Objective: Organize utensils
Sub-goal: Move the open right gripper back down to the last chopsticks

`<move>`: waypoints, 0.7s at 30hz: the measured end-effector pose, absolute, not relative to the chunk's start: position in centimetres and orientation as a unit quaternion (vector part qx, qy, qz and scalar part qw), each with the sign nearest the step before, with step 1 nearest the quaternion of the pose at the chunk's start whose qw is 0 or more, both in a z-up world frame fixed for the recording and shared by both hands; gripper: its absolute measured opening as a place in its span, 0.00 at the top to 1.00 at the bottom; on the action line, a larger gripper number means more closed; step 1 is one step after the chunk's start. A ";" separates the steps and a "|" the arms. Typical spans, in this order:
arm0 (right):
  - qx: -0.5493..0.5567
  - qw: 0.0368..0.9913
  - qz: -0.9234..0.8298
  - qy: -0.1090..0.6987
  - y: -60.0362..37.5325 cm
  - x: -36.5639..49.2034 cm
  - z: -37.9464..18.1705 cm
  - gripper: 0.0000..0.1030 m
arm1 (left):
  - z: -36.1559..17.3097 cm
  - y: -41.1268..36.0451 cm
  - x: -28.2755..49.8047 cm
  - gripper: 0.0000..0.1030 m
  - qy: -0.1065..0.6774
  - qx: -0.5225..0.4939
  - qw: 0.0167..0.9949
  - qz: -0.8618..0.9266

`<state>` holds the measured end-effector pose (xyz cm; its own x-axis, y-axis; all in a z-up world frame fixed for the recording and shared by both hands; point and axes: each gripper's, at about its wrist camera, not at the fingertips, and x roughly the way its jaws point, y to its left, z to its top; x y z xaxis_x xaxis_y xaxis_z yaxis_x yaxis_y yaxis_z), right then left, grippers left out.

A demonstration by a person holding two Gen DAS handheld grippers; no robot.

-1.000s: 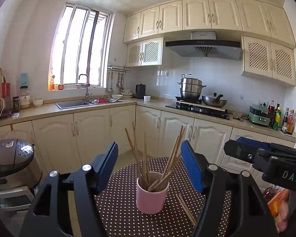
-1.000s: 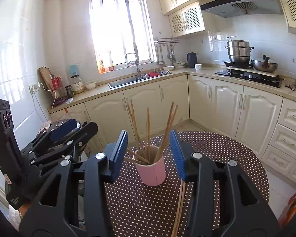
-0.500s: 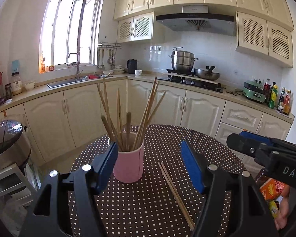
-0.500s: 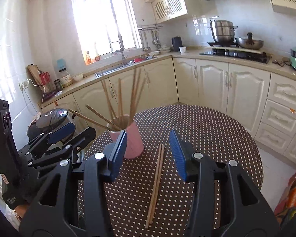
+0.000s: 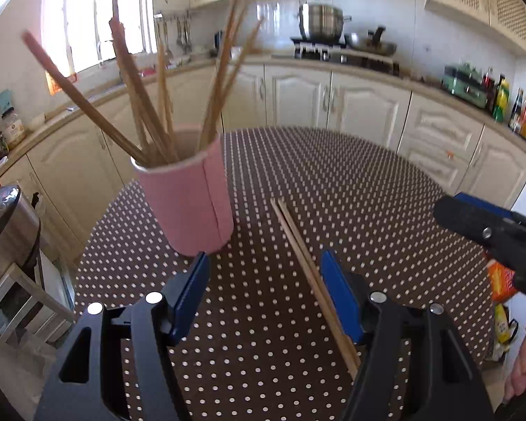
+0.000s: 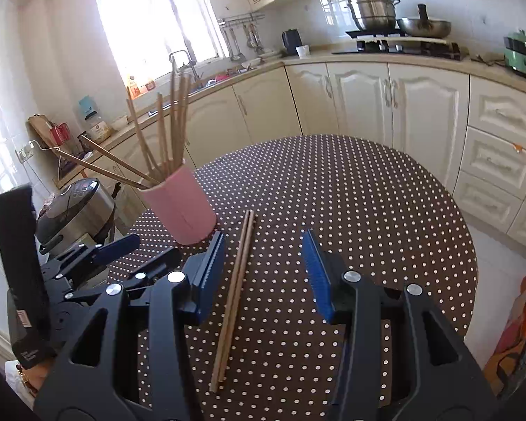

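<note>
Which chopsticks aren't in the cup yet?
The pair of chopsticks lying flat on the dotted table, beside the pink cup. All the others stand upright inside the cup.

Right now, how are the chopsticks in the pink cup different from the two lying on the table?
The chopsticks in the pink cup stand up and lean out in different directions; the two chopsticks on the table lie flat, side by side. The ones in the pink cup are a bigger bunch; the ones on the table are just a pair. The cup hides the standing ones' bottom ends; the loose pair shows almost whole. All look like plain brown wooden sticks.
</note>
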<state>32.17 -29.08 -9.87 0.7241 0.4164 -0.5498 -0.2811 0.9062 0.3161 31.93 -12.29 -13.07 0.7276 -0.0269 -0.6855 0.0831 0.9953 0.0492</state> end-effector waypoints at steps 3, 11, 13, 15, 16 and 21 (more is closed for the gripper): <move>0.112 0.918 0.189 0.331 -29.2 32.8 -11.1 0.56 | -14.6 -12.9 33.1 0.37 0.390 0.050 0.919 -0.031; 0.116 0.910 0.193 0.350 -29.1 33.9 -13.3 0.56 | -17.8 -14.4 35.9 0.37 0.425 0.082 0.902 -0.016; 0.118 0.908 0.193 0.352 -29.1 34.2 -13.6 0.56 | -18.0 -14.7 36.4 0.37 0.427 0.084 0.900 -0.016; 0.119 0.907 0.195 0.354 -29.1 34.3 -13.9 0.56 | -18.2 -15.1 36.9 0.37 0.428 0.086 0.900 -0.016; 0.119 0.907 0.195 0.355 -29.1 34.5 -14.0 0.56 | -18.3 -15.2 37.1 0.37 0.428 0.089 0.899 -0.013; 0.118 0.906 0.194 0.356 -28.9 34.7 -14.5 0.56 | -18.6 -15.8 38.0 0.37 0.430 0.087 0.899 -0.016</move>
